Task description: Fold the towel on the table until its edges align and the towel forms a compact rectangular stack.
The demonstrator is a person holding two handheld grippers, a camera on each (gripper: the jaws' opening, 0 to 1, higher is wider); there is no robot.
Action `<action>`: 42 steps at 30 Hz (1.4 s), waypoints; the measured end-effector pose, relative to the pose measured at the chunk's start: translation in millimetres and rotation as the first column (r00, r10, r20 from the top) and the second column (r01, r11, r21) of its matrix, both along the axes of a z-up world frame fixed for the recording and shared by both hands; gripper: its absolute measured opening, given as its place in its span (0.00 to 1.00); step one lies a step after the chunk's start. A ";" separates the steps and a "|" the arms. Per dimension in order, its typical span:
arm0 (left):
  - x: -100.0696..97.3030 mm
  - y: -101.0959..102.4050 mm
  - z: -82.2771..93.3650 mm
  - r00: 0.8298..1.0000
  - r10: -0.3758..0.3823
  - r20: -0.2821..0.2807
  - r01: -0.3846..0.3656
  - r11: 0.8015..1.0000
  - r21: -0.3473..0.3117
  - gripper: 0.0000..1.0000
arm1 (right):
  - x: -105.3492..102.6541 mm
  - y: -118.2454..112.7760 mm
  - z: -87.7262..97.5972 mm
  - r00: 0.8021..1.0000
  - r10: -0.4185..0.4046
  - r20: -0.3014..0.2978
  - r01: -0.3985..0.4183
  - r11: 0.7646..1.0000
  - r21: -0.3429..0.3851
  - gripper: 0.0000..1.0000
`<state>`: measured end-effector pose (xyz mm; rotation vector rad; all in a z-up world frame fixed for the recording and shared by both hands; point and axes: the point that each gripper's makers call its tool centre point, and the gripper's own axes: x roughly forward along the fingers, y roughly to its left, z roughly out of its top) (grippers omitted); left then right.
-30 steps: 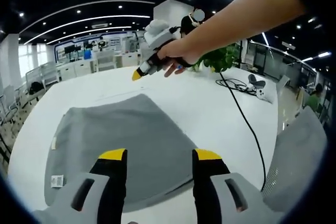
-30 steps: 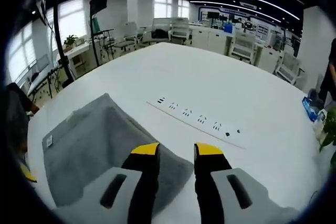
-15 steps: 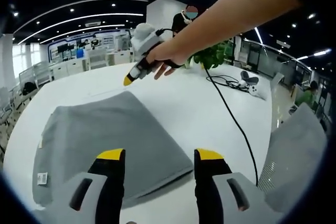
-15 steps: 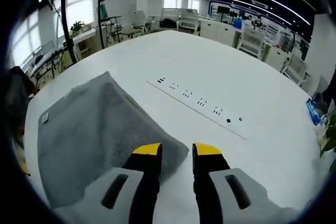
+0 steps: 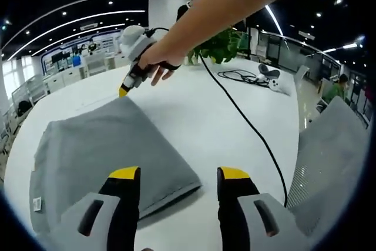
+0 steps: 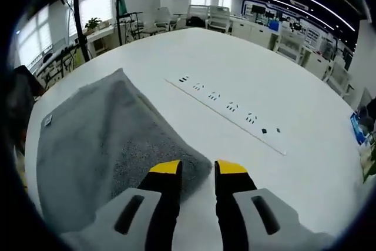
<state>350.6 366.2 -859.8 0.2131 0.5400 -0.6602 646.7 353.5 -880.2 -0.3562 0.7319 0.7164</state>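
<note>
A grey towel (image 5: 100, 151) lies folded on the white table (image 5: 235, 151), with a small white tag (image 5: 36, 204) near its left edge. My left gripper (image 5: 179, 174) is open, just above the towel's near right corner. In the left gripper view a hand holds my right gripper (image 5: 124, 89) with its yellow tip at the towel's far corner. In the right gripper view the towel (image 6: 100, 145) spreads to the left, and its corner lies between the tips of my right gripper (image 6: 198, 167), which is open with a narrow gap.
A flush power strip (image 6: 229, 107) runs across the table beyond the towel. A black cable (image 5: 247, 121) crosses the table to the right, past a plant (image 5: 220, 42) and a white controller (image 5: 267, 72). A grey mesh chair (image 5: 329, 168) stands at the right edge.
The right gripper has come down and toward the towel's far corner, and its jaws have narrowed a little. The towel has stayed flat; both cameras have shifted.
</note>
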 end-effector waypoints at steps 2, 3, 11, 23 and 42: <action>0.0 -2.6 -0.3 1.000 -0.010 -0.003 0.010 1.000 0.008 0.54 | 0.7 4.1 -0.7 1.000 0.006 -0.002 -0.006 1.000 0.003 0.19; 0.0 -3.6 0.0 1.000 -0.015 -0.003 0.015 1.000 0.008 0.54 | 1.3 5.3 -1.9 1.000 0.006 -0.007 -0.006 1.000 0.003 0.19; 1.9 -7.6 -15.7 0.998 -0.037 -0.048 0.039 0.998 0.051 0.50 | 8.8 1.4 -18.4 0.999 -0.019 -0.041 0.018 0.999 -0.028 0.13; -1.6 -15.0 -46.7 0.987 -0.041 -0.154 0.056 0.994 0.095 0.24 | 11.0 -14.4 -24.6 0.998 -0.025 -0.065 0.023 0.999 -0.034 0.00; -4.8 -22.4 -47.4 0.991 -0.065 -0.116 0.082 0.986 0.142 0.36 | 16.3 -23.5 -20.1 0.995 -0.090 -0.048 0.093 0.994 0.055 0.17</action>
